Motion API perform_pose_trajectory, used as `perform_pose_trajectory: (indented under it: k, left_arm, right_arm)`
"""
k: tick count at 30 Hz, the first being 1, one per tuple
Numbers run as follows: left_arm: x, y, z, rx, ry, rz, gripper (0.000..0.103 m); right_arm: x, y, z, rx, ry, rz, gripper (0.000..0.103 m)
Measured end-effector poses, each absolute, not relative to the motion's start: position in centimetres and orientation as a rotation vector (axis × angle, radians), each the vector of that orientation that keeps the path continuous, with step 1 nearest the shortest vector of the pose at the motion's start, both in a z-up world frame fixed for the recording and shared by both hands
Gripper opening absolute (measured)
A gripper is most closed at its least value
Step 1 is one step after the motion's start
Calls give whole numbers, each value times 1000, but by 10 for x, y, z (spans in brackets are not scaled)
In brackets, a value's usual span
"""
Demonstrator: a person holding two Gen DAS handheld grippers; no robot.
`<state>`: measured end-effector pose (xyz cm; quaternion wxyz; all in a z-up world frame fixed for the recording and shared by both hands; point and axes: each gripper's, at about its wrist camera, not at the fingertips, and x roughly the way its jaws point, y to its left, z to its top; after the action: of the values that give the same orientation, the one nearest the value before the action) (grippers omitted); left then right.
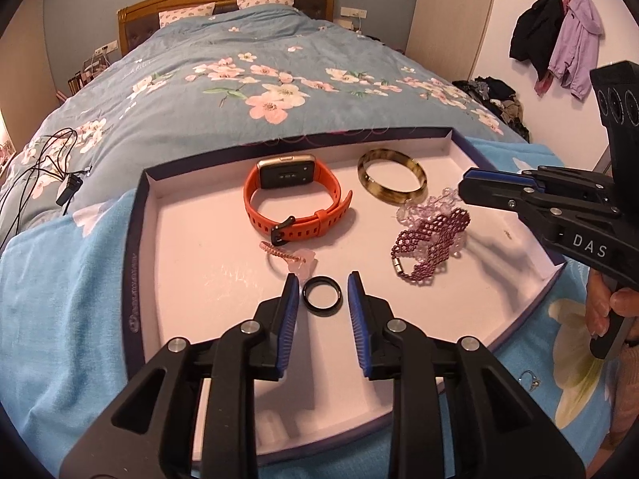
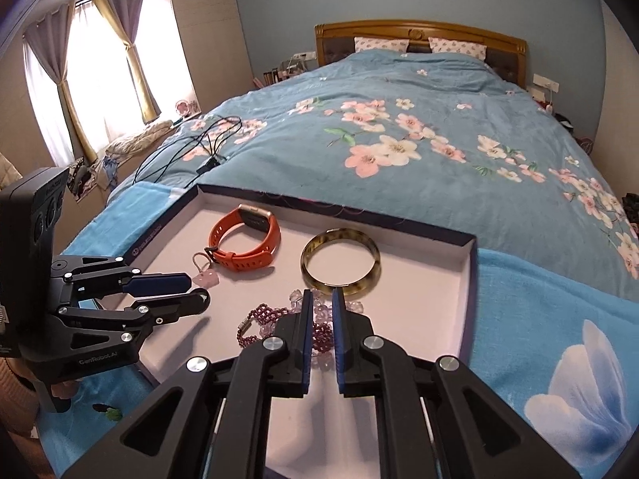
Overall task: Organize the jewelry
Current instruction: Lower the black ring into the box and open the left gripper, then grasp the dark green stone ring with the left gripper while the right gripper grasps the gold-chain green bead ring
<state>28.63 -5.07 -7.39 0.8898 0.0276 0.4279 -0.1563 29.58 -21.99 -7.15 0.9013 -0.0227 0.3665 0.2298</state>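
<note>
- Left wrist view: left gripper [image 1: 322,293] hangs over the near part of the tray [image 1: 137,247], jaws apart, pads not pressing on anything.
- Black ring [image 1: 322,293] lies flat on the tray floor right between the left fingertips, small gap to each pad. Released, not gripped.
- Pink charm bracelet [image 1: 293,258] sits just ahead of the left fingertip, slightly to its left.
- Orange smartwatch [image 1: 293,203] is further ahead of the left claw, strap buckled into a loop, standing on edge.
- Tortoiseshell bangle [image 1: 391,179] is ahead and to the right of the left claw, lying flat, near the tray's far wall.
- Purple beaded bracelet [image 1: 429,239] is right of the left claw, tangled with clear beads [image 1: 423,209].
- Right gripper [image 1: 465,187] comes in from the right edge, tips just above the bead pile; a person's hand [image 1: 607,303] grips its handle.
- Right wrist view: right gripper [image 2: 320,299] jaws nearly together, a narrow gap between the blue pads; the beads show through the gap. Cannot tell whether any bead is pinched.
- Bangle [image 2: 339,257] lies just ahead of the right fingertips; smartwatch [image 2: 247,241] ahead-left.
- Left gripper [image 2: 197,289] is left of the right claw, well apart.
- Tray sits on a blue floral blanket [image 2: 539,319] on the bed [image 2: 399,119].
- Small ring [image 1: 531,379] lies on the blanket outside the tray, right of the left claw.
</note>
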Motion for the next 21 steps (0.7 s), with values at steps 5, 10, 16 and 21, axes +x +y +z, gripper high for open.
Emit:
perform_pose_trajectory:
  k: [5,10,16,21]
  left_arm:
    - [263,-39,-49,45,810,-296,41]
    - [228,-20,-28,37,742,-298,44]
    - [186,0,-24,24,725,-315,45]
    - [158,6,-36,15,750,-334,45]
  right_arm:
    - [271,-230,-58,-24,724,495,20]
    - [236,-232,-57,-44,717,543,27]
    - [198,-229,-68,-35,744,609,28]
    - [176,-223,-81,-48,774,620,29]
